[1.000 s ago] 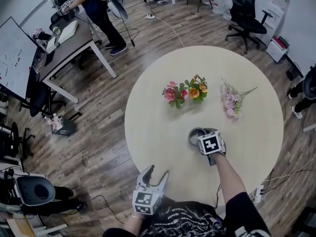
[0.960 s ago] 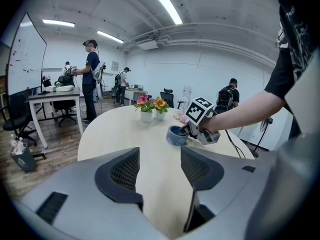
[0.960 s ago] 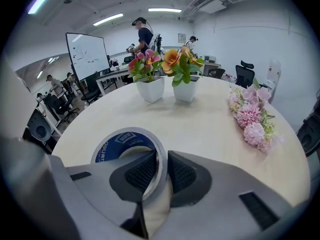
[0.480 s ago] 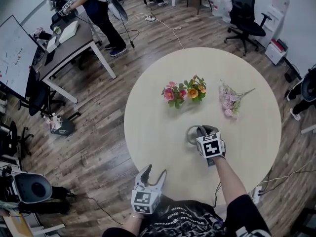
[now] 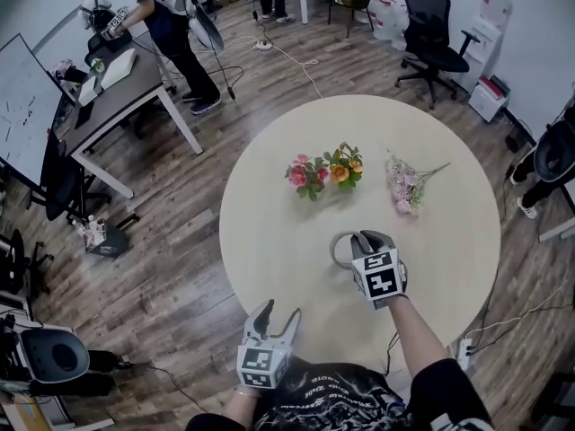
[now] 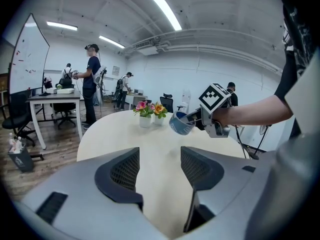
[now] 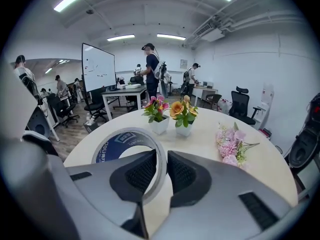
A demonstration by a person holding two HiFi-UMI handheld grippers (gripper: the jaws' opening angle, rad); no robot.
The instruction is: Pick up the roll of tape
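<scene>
**Office, head view:** A round, pale surface [image 5: 269,232] fills the centre of the frame in an open office with a plank wood floor [image 5: 162,268]. At the upper left are a second, long surface [image 5: 126,92] and a whiteboard [image 5: 22,97], with a person [image 5: 169,23] in dark clothes standing beside them. A black office chair [image 5: 429,21] sits at the upper right. On the round surface two small white pots of flowers [image 5: 325,171] stand side by side above centre. A spray of pink blossoms [image 5: 402,187] lies to their right.

The wearer's right arm reaches up from the bottom edge to mid-frame. It holds the right gripper [image 5: 361,241] tilted downward over the surface, with the marker cube facing the camera. Its jaws are nearly together and pinch the wall of the roll of tape [image 5: 340,250], one jaw inside the ring and the other outside. The left gripper [image 5: 278,314] hangs at the bottom of the frame, by the near rim of the surface. Its jaws are apart with nothing between them.

The roll juts to the left of the right gripper's jaws in the head view. In the left gripper view it is clear of the surface. It is a wide ring, off-white on the outside, with a blue inner core carrying white print.
</scene>
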